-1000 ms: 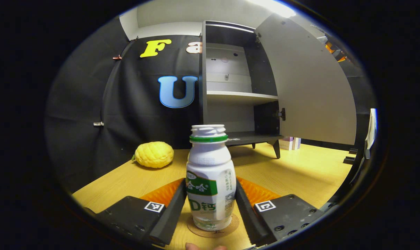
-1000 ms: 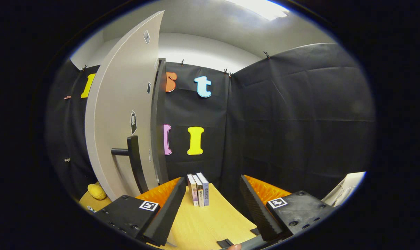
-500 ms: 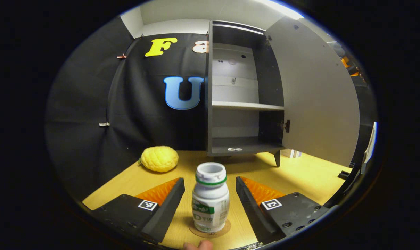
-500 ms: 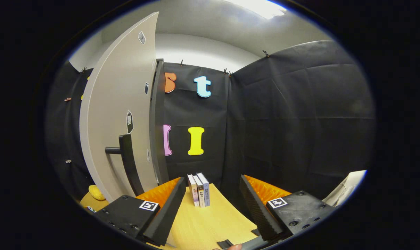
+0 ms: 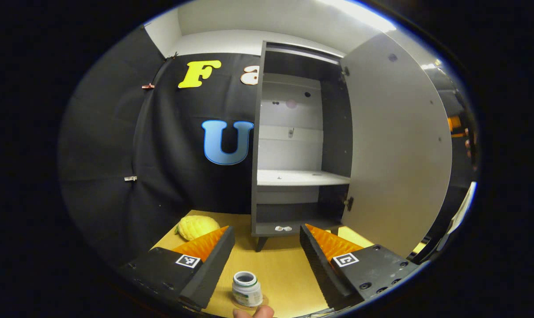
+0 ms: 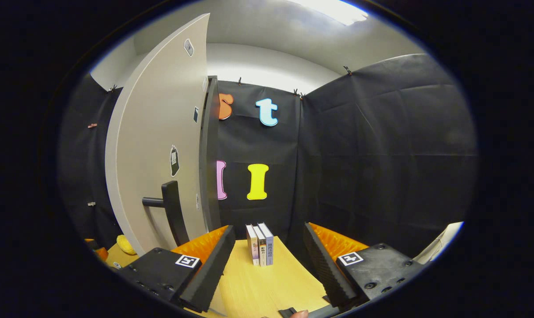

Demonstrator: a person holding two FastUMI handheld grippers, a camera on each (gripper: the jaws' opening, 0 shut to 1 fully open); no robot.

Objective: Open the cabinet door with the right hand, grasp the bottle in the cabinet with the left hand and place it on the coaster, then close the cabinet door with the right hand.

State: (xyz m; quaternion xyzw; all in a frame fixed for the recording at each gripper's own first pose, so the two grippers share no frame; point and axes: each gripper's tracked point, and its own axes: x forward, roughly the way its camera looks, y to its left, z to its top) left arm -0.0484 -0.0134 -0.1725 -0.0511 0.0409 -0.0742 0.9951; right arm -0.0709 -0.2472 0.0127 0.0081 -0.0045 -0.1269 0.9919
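In the left gripper view the white bottle (image 5: 247, 289) with a green ring stands upright on the round coaster (image 5: 263, 301), low between my fingers. My left gripper (image 5: 267, 260) is open and raised above and behind it, touching nothing. Beyond stands the dark cabinet (image 5: 293, 145) with its pale door (image 5: 399, 150) swung wide to the right. In the right gripper view that door (image 6: 160, 137) is seen from outside, with its dark bar handle (image 6: 172, 212) just left of my open right gripper (image 6: 267, 260), which holds nothing.
A yellow bumpy fruit (image 5: 196, 226) lies on the wooden table (image 5: 284, 269) left of the cabinet. A small white item (image 5: 283, 228) rests on the cabinet's bottom shelf. Three upright books (image 6: 260, 244) stand at the table's far edge in the right gripper view.
My left gripper let go of the bottle, opened and pulled up and back, so the bottle now sits small and low on the coaster. The right gripper barely shifted.
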